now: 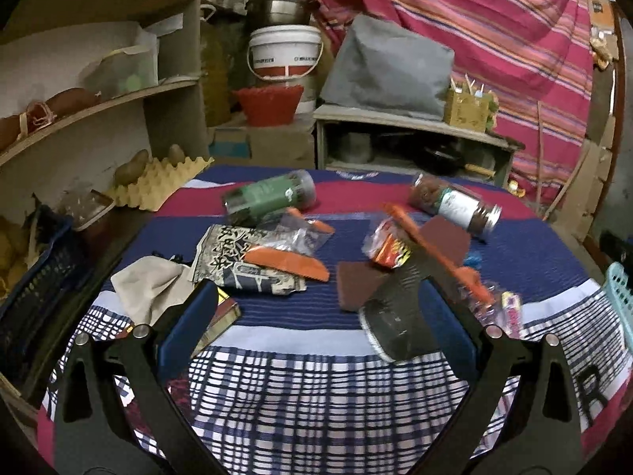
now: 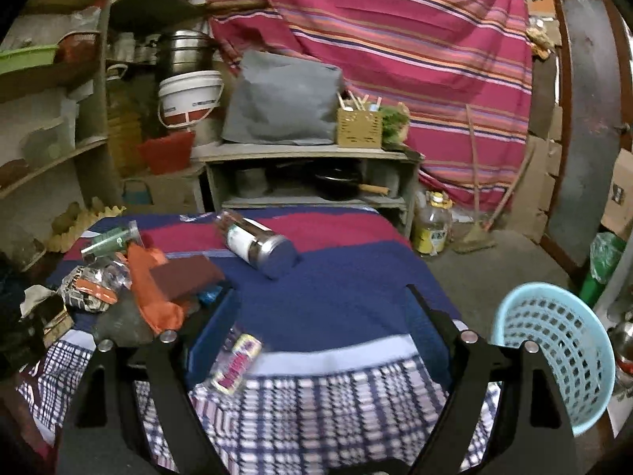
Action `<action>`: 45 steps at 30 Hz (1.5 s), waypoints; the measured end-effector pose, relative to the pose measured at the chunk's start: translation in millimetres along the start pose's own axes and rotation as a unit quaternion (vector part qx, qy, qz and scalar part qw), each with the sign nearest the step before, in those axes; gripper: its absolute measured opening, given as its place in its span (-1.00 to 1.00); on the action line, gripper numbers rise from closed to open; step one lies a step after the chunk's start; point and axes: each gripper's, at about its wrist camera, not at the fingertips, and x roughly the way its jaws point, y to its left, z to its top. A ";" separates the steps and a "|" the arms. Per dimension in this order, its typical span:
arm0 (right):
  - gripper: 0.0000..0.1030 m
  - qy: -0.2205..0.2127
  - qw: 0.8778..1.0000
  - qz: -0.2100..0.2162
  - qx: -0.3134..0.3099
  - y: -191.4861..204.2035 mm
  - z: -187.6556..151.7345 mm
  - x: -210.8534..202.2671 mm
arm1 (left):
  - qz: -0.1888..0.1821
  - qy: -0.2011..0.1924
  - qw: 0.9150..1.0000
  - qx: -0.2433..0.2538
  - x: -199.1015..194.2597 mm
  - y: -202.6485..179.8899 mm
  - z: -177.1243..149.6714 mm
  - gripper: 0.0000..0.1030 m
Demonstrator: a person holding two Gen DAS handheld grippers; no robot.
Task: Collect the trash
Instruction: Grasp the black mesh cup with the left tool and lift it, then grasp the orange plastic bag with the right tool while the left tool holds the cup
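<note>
Trash lies on a table under a striped and checked cloth (image 1: 300,388). In the left wrist view I see a green-labelled jar (image 1: 269,197), a white-labelled jar (image 1: 455,202), a printed wrapper (image 1: 241,263), a clear bag with orange strips (image 1: 289,245), a red snack packet (image 1: 389,247) and a dark cup (image 1: 395,316). My left gripper (image 1: 328,316) is open and empty above the cloth. My right gripper (image 2: 320,308) is open; a pink-labelled clear wrapper (image 2: 237,360) lies by its left finger. A light blue basket (image 2: 554,352) stands to the right of the table.
Shelves (image 1: 99,99) and an egg tray with potatoes (image 1: 158,182) stand at the left. A low cabinet (image 2: 312,174) with a grey bag stands behind the table. A white bucket (image 1: 285,51), a red basket (image 1: 269,105) and a floor bottle (image 2: 433,225) are beyond.
</note>
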 end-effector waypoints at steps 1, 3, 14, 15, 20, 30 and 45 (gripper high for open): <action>0.61 0.001 1.000 0.001 0.001 1.8 0.8 3.7 | 0.000 0.003 1.000 0.002 2.5 0.4 -0.5 0.89; 0.61 0.006 1.000 0.003 0.007 2.4 -0.4 13.5 | -0.005 0.015 1.000 0.002 9.4 0.7 -2.8 0.89; 0.61 0.047 0.998 -0.019 0.033 -17.8 -23.9 44.6 | -0.049 0.077 0.996 0.023 49.8 -48.7 -18.0 0.89; 0.61 0.047 0.998 -0.020 0.033 -17.6 -24.4 45.2 | -0.049 0.079 0.995 0.027 52.4 -53.7 -18.5 0.89; 0.61 0.048 0.998 -0.021 0.025 -13.4 -23.3 48.0 | -0.052 0.086 0.994 0.039 61.3 -70.8 -19.7 0.89; 0.61 0.045 0.999 -0.015 0.014 -4.1 -20.9 47.8 | -0.063 0.117 0.991 0.022 74.4 -55.5 -17.1 0.75; 0.61 0.051 0.997 0.040 -0.031 56.6 -28.3 43.5 | 0.032 0.058 0.998 0.003 30.9 30.8 11.0 0.75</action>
